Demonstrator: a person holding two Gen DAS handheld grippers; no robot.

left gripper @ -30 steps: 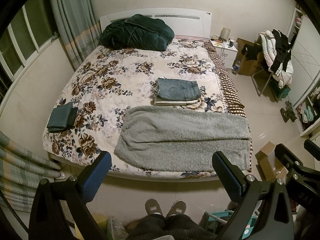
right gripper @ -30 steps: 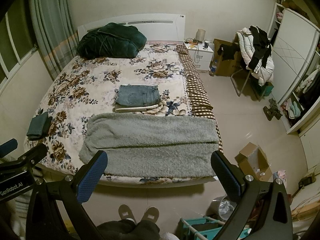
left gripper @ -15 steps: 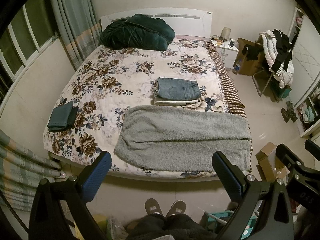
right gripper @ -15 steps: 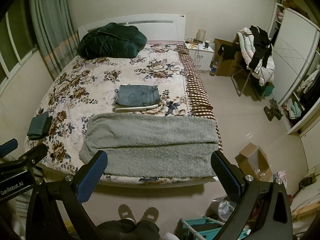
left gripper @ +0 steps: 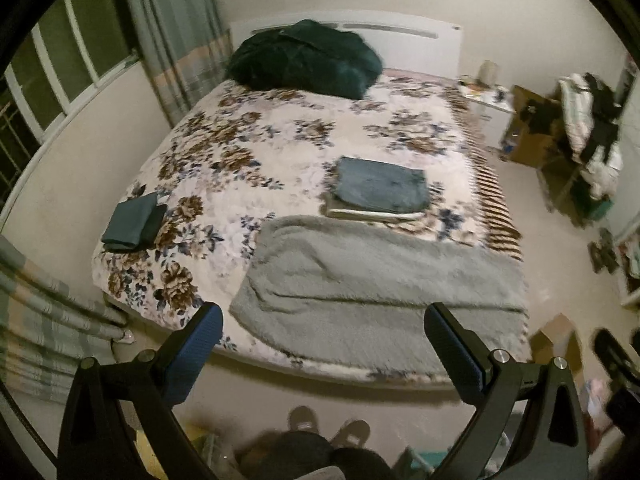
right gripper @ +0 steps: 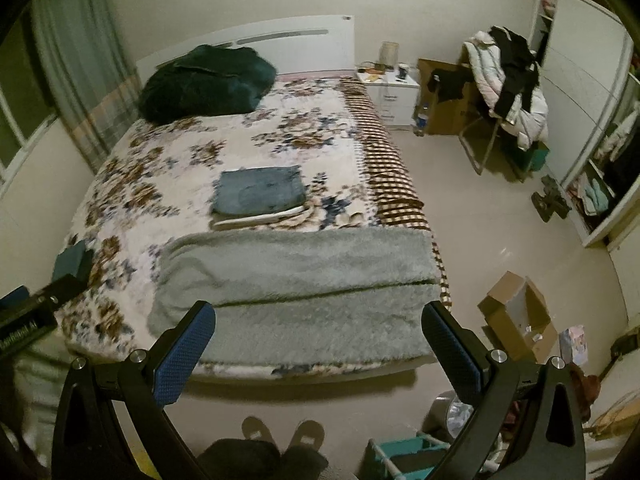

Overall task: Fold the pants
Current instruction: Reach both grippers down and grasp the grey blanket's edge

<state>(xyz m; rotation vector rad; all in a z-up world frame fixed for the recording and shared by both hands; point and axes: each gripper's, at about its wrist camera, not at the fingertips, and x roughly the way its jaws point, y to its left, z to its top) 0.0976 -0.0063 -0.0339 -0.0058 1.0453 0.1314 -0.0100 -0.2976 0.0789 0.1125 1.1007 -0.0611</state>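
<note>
Grey and fleecy, the pants [left gripper: 376, 292] lie flat across the near end of the bed [left gripper: 280, 152], running left to right, already doubled leg on leg with one long crease showing along their length. The right end reaches the bed's right edge, and the near edge hangs a little over the foot of the mattress.

Both tools hang in the air above the floor at the foot of the bed. The left gripper [left gripper: 324, 344] has its blue-padded fingers spread wide, nothing between them. The right gripper [right gripper: 320, 340] is just the same, jaws apart and empty, framing the near half of the pants. The person's slippers [right gripper: 284, 434] are planted right below.

Beyond the pants, a folded stack with jeans on top [right gripper: 260, 192] sits mid-bed, and a small dark folded piece [left gripper: 134, 222] waits near the left edge. A dark green duvet [left gripper: 304, 58] is bundled at the headboard.

So this looks like the approach before the next fold: lengthwise fold done, crosswise fold not yet made. The next move, by my reading, calls for dropping both grippers to one end of the pants, pinching both layers at the corners, and carrying that end over to meet the other. Thick pile, so a deep bite would be wise.
</note>
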